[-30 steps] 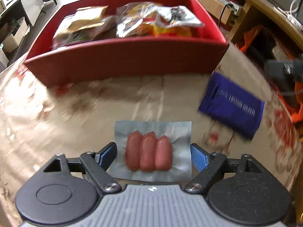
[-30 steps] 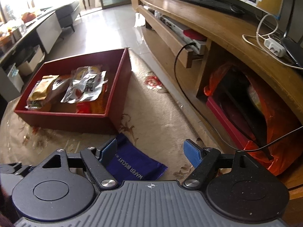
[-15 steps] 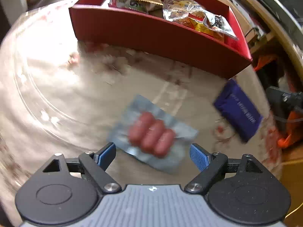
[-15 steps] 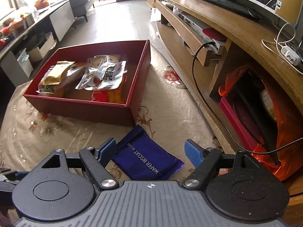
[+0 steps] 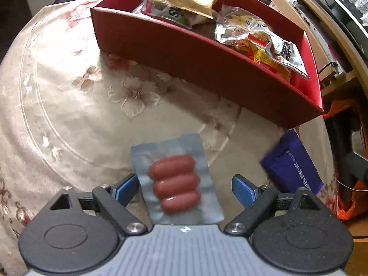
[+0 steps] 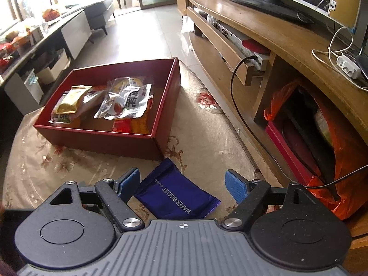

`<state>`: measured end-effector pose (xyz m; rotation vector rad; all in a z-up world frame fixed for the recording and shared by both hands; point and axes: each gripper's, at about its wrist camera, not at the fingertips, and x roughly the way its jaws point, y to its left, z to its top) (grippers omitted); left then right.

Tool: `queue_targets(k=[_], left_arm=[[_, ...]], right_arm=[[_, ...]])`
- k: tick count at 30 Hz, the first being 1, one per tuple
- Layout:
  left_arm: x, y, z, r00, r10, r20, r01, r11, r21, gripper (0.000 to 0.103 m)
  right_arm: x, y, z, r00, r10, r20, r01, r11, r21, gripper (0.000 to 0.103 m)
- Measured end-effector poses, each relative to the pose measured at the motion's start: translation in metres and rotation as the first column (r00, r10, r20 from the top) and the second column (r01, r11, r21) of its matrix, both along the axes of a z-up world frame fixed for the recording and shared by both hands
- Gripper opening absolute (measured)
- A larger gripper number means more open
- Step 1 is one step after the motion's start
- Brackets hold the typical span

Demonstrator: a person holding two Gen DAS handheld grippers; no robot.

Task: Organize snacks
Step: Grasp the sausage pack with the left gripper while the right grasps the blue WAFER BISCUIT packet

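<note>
Left gripper (image 5: 185, 186) jaws apart, just opening, around sausage pack (image 5: 176, 180); right gripper (image 6: 182, 185) likewise around wafer biscuit pack (image 6: 176, 197).

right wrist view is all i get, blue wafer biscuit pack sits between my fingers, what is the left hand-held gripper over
Observer: The left hand-held gripper hangs open over a clear vacuum pack of three red sausages lying flat on the floral cloth.
Operator: is it gripping it yet
Observer: No, both blue pads stand clear of the pack's edges; its jaws have just been opening.
Operator: anything printed on the box snacks i can't read
Observer: From the left wrist, the tan packet in the red box lies on a wrapper showing a white S on green.
</note>
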<state>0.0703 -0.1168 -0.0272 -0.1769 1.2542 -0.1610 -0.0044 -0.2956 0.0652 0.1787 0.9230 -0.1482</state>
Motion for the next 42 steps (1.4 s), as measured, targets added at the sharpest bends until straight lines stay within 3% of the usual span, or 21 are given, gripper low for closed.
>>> queue_targets(k=[4, 8, 12, 23, 27, 31, 37, 42], left_arm=[[-0.006, -0.022, -0.003, 0.998, -0.044, 0.045, 0.039, 0.993, 0.109, 0.086], [-0.025, -0.041, -0.005, 0.977, -0.186, 0.103, 0.158, 0.959, 0.234, 0.079], [-0.032, -0.034, -0.001, 0.971, -0.223, 0.090, 0.198, 0.954, 0.223, 0.071], [-0.033, 0.017, 0.007, 0.954, -0.295, 0.043, 0.281, 0.938, 0.200, 0.070], [-0.025, 0.024, 0.002, 0.957, -0.289, 0.031, 0.280, 0.946, 0.161, 0.073], [-0.022, 0.024, 0.000, 0.954, -0.295, 0.050, 0.286, 0.948, 0.140, 0.081], [-0.014, 0.022, -0.001, 0.951, -0.305, 0.054, 0.297, 0.947, 0.118, 0.089], [-0.004, 0.033, -0.001, 0.964, -0.262, 0.044, 0.259, 0.963, 0.072, 0.088]], right_arm=[[0.001, 0.001, -0.004, 1.000, 0.008, -0.016, -0.008, 1.000, -0.011, 0.086], [0.002, 0.002, -0.008, 0.999, 0.012, -0.033, -0.013, 0.999, -0.033, 0.086], [0.003, 0.002, -0.013, 0.998, 0.021, -0.053, -0.023, 0.999, -0.041, 0.086], [0.016, 0.001, -0.040, 0.987, 0.040, -0.153, -0.050, 0.997, -0.063, 0.086], [0.025, 0.006, -0.048, 0.982, 0.082, -0.170, -0.096, 0.992, -0.078, 0.086], [0.038, 0.013, -0.057, 0.969, 0.150, -0.195, -0.166, 0.984, -0.069, 0.087], [0.047, 0.038, -0.080, 0.921, 0.274, -0.275, -0.313, 0.944, -0.107, 0.096], [0.052, 0.033, -0.080, 0.939, 0.229, -0.258, -0.256, 0.964, -0.076, 0.095]])
